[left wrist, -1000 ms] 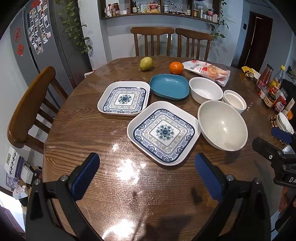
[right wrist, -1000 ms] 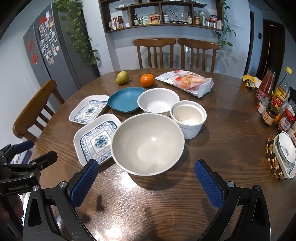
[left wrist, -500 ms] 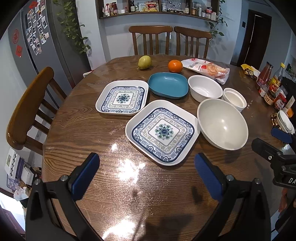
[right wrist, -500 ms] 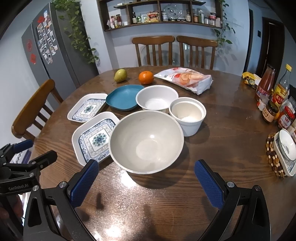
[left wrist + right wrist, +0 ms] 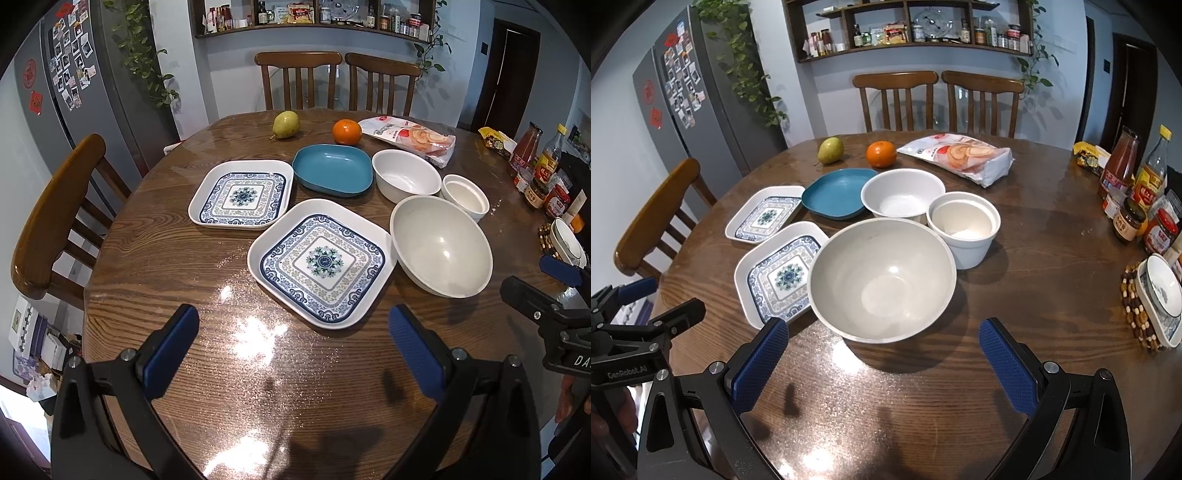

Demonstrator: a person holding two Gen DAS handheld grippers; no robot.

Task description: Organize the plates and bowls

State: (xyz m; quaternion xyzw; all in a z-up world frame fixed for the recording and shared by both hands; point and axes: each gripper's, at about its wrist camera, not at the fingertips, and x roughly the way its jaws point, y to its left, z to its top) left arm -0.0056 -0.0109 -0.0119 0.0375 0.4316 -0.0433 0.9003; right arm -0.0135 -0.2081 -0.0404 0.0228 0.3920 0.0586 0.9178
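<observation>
On the round wooden table (image 5: 166, 295) lie two square blue-patterned plates, a near one (image 5: 320, 263) (image 5: 781, 276) and a far one (image 5: 242, 194) (image 5: 765, 218). Behind them is a blue dish (image 5: 332, 169) (image 5: 836, 194). To the right stand a large cream bowl (image 5: 441, 246) (image 5: 882, 278), a medium white bowl (image 5: 405, 181) (image 5: 902, 197) and a small white cup-bowl (image 5: 465, 197) (image 5: 964, 229). My left gripper (image 5: 291, 347) is open and empty, just short of the near plate. My right gripper (image 5: 882, 354) is open and empty, just short of the large bowl.
A pear (image 5: 285, 124), an orange (image 5: 346, 132) and a snack bag (image 5: 410, 138) lie at the back. Sauce bottles and jars (image 5: 1134, 199) and a small dish on a beaded mat (image 5: 1158, 295) stand at the right edge. Chairs stand left (image 5: 55, 218) and behind.
Both views have shifted slightly; the dishes sit a little lower in the frames now. Nothing on the table has moved and both grippers stay open.
</observation>
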